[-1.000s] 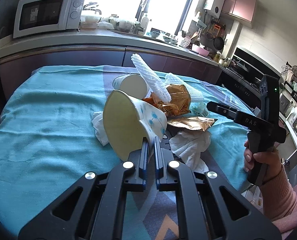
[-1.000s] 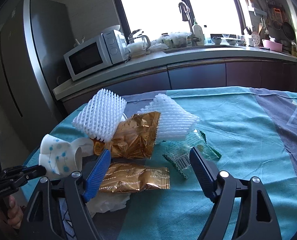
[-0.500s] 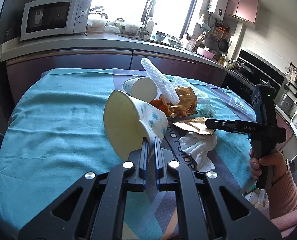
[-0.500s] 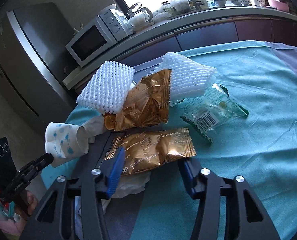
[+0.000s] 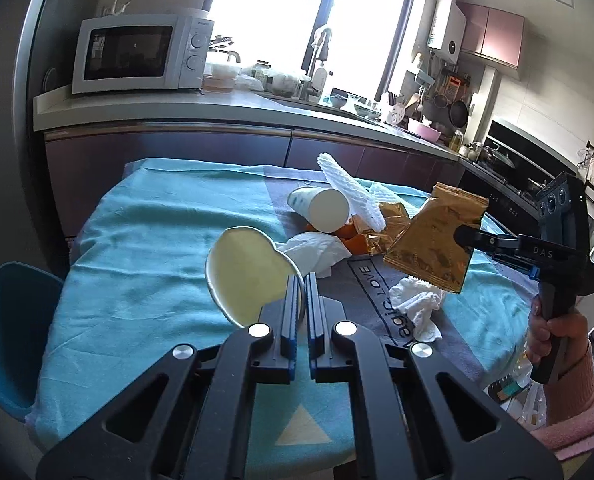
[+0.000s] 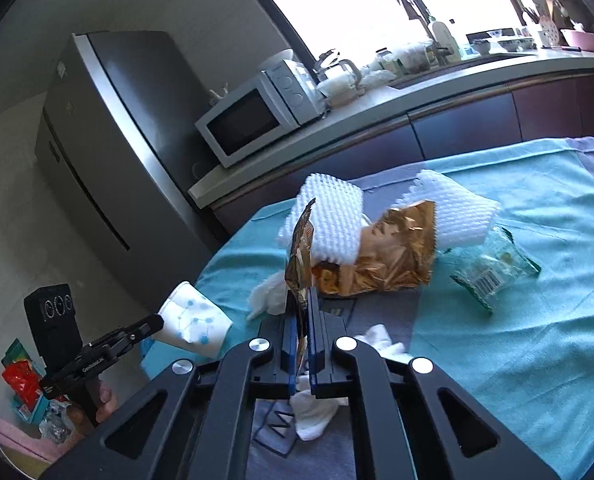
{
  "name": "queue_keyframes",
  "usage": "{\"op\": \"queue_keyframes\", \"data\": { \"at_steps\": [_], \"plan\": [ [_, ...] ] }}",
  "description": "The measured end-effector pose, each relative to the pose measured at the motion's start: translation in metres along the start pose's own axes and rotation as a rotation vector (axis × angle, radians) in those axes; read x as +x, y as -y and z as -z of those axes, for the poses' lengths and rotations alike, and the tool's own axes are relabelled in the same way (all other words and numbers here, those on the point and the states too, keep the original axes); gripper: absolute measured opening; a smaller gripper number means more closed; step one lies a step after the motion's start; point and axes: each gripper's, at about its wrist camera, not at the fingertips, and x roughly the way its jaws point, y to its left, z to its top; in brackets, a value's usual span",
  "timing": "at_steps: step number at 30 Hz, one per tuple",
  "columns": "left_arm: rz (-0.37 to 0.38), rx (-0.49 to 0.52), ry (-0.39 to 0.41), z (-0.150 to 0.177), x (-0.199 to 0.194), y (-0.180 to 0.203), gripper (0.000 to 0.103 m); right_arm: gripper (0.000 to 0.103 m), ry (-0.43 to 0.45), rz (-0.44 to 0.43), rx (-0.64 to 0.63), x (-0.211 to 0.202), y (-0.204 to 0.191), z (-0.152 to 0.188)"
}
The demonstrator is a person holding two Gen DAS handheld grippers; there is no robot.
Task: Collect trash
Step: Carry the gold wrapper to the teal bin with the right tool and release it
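Observation:
My left gripper [image 5: 302,280] is shut on the rim of a white paper cup with blue dots [image 5: 249,272], held above the table; the cup also shows in the right wrist view [image 6: 195,324]. My right gripper [image 6: 302,300] is shut on a gold snack wrapper [image 6: 300,256], lifted off the table and seen flat in the left wrist view [image 5: 437,240]. On the teal tablecloth [image 5: 145,248] lie a second paper cup [image 5: 321,208], white foam nets [image 6: 333,220], another gold wrapper [image 6: 393,256], a green-edged clear packet [image 6: 493,272] and crumpled tissues [image 5: 417,308].
A blue chair [image 5: 5,332] stands at the table's left. A counter with a microwave [image 5: 141,56] runs behind the table, a fridge [image 6: 109,168] beside it. Bagged rubbish [image 6: 25,380] lies on the floor below the left gripper.
My right gripper closed on the lower gold wrapper and lifted it off the table. My left gripper drew back towards the table's near edge with the cup.

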Motion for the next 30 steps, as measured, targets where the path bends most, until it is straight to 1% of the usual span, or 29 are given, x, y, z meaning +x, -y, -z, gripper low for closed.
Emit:
{"op": "queue_keyframes", "data": {
  "at_steps": [5, 8, 14, 18, 21, 24, 27, 30],
  "plan": [
    [-0.030, -0.036, 0.037, -0.001, -0.024, -0.024, 0.004, 0.004, -0.037, -0.111, -0.061, 0.026, -0.039, -0.008],
    [-0.068, -0.054, 0.060, -0.001, -0.037, -0.039, 0.004, 0.003, -0.077, -0.164, -0.097, 0.052, -0.063, -0.011],
    [-0.189, -0.089, 0.112, -0.004, -0.072, -0.077, 0.004, 0.003, -0.159, -0.279, -0.152, 0.107, -0.111, -0.016],
    [-0.291, -0.128, 0.141, -0.005, -0.097, -0.112, 0.004, 0.003, -0.202, -0.345, -0.173, 0.146, -0.142, -0.021],
    [-0.358, -0.158, 0.145, -0.004, -0.108, -0.141, 0.004, 0.003, -0.240, -0.392, -0.184, 0.174, -0.164, -0.021],
    [-0.431, -0.184, 0.132, 0.001, -0.115, -0.170, 0.004, 0.003, -0.281, -0.418, -0.200, 0.198, -0.185, -0.017],
    [-0.477, -0.216, 0.118, 0.008, -0.117, -0.195, 0.004, 0.003, -0.316, -0.432, -0.213, 0.218, -0.206, -0.010],
    [-0.523, -0.243, 0.091, 0.017, -0.113, -0.218, 0.004, 0.003, -0.351, -0.424, -0.229, 0.244, -0.224, -0.004]
  ]
}}
